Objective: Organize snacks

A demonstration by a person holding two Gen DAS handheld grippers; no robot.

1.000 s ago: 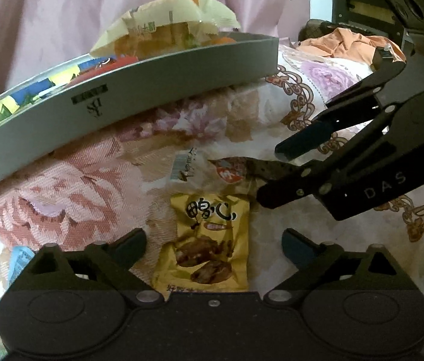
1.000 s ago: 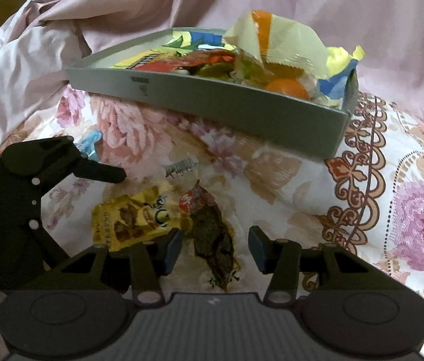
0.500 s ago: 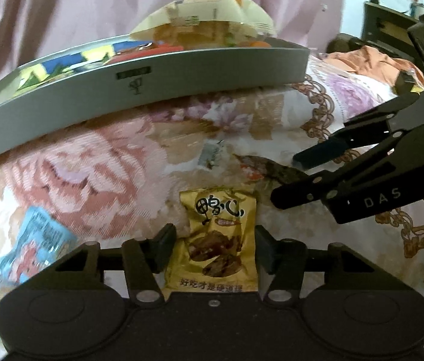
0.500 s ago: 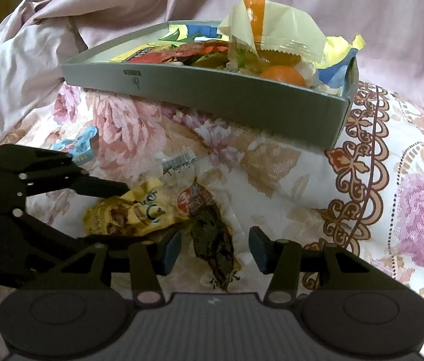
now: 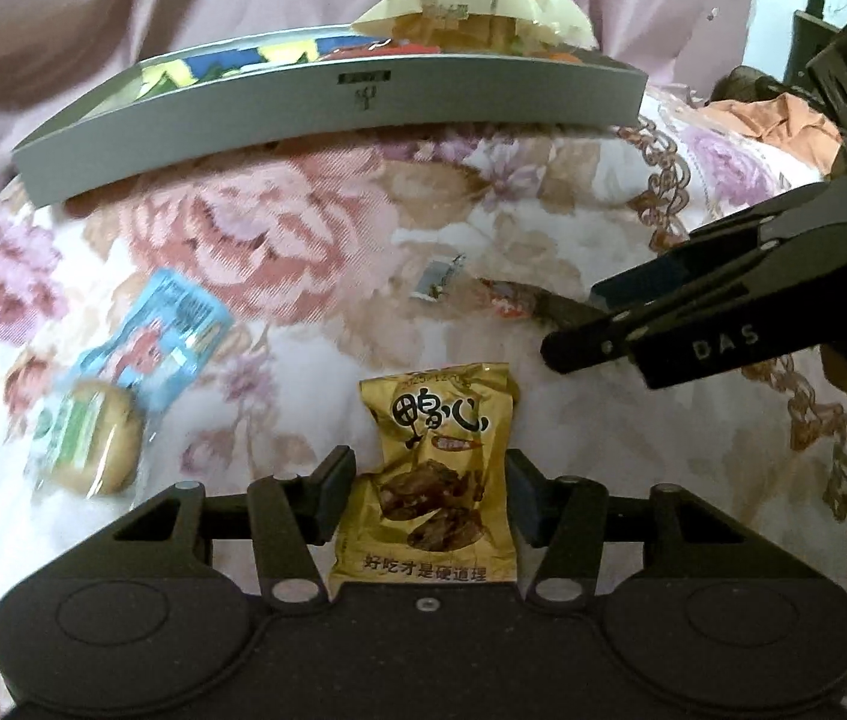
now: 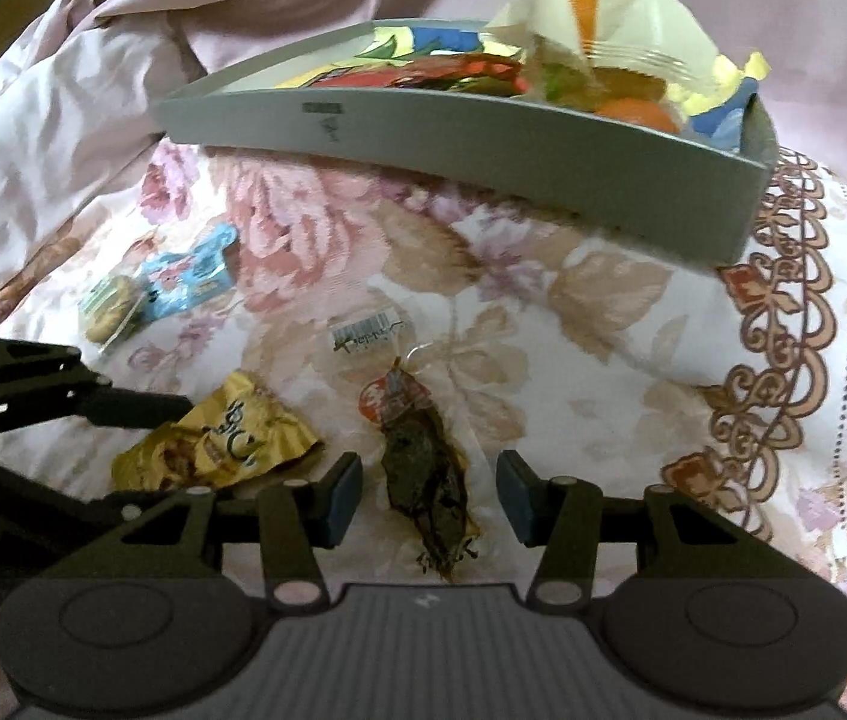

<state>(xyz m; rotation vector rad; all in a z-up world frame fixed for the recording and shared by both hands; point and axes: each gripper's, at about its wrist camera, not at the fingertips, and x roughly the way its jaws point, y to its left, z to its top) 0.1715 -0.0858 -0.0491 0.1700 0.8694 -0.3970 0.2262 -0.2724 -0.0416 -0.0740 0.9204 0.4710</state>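
Left tool (image 5: pixel 429 495) closing on gold snack packet (image 5: pixel 435 474), pads at its slippery sides so it may squirt out before the gray tray (image 5: pixel 327 120); right tool (image 6: pixel 429 495) released, straddling dark snack packet (image 6: pixel 423 468) on bed.

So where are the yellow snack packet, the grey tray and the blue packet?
yellow snack packet (image 5: pixel 432 468): left wrist view, middle of its front.
grey tray (image 5: pixel 363 114): left wrist view, front wall.
blue packet (image 6: pixel 195 270): right wrist view, its middle.
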